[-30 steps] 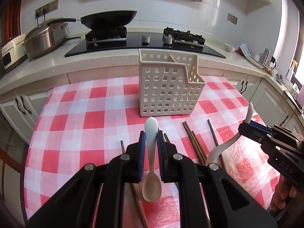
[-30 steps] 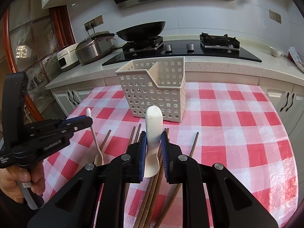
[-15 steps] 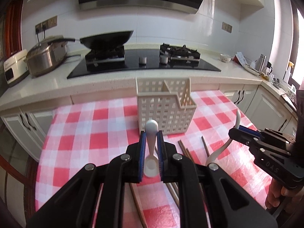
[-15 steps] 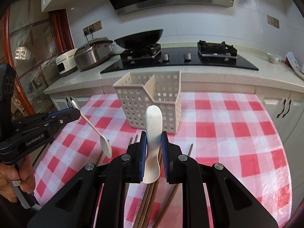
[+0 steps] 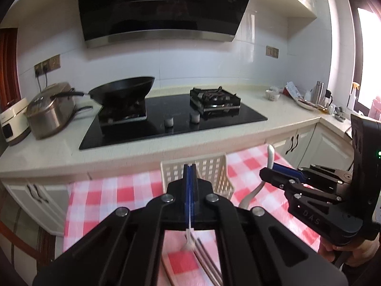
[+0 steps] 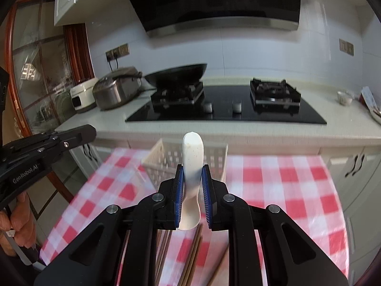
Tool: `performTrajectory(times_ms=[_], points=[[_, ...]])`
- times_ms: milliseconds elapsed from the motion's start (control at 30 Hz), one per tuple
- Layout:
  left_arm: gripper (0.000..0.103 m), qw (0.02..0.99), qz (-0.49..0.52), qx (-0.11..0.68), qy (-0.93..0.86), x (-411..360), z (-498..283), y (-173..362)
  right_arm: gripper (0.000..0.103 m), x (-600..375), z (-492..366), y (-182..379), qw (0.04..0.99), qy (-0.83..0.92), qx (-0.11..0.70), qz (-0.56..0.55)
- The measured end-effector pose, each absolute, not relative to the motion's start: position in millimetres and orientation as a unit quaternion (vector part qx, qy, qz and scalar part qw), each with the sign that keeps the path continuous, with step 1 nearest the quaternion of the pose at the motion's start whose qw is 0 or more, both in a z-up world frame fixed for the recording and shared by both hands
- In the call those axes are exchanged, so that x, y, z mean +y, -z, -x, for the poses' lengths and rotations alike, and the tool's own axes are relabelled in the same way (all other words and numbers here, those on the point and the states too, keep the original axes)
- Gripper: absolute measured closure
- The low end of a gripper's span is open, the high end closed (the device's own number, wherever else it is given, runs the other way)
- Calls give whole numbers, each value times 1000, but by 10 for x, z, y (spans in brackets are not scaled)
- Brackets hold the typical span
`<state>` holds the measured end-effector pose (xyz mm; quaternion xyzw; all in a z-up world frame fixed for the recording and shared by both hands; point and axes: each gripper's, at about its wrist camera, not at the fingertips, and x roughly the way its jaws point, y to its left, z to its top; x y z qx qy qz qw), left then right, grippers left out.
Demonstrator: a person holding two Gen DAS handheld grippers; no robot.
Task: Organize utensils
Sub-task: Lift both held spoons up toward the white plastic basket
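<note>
Kitchen, checked tablecloth. Both grippers are higher above the basket than before. Left gripper has turned its spoon edge-on, pads pinching it; bowl blurred. Right gripper clamps the white spoon before the basket.

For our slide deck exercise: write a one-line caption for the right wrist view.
Right gripper holds a white spoon above the checked tablecloth, facing the white basket.
</note>
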<state>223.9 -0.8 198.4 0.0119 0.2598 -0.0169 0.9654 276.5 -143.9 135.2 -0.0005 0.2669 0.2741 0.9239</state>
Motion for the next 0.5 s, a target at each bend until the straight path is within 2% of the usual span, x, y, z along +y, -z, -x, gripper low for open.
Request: performTrajectory(times_ms=[200, 233, 267, 333, 500], points=[[103, 964, -14, 265, 21, 22, -2488, -2011, 86, -1352, -3044, -1499, 928, -269, 259, -1], [98, 961, -10, 276, 25, 47, -2534, -1930, 86, -1337, -3080, -1490, 927, -269, 259, 0], [87, 957, -4, 290, 31, 64, -2552, -1823, 86, -1330, -3100, -1478, 927, -269, 260, 0], [73, 944, 8, 325, 50, 103, -2579, -1508, 86, -1324, -3157, -1432, 926, -269, 264, -3], [73, 905, 22, 419, 76, 93, -2708, -566, 86, -1360, -3175, -1324, 925, -270, 268, -7]])
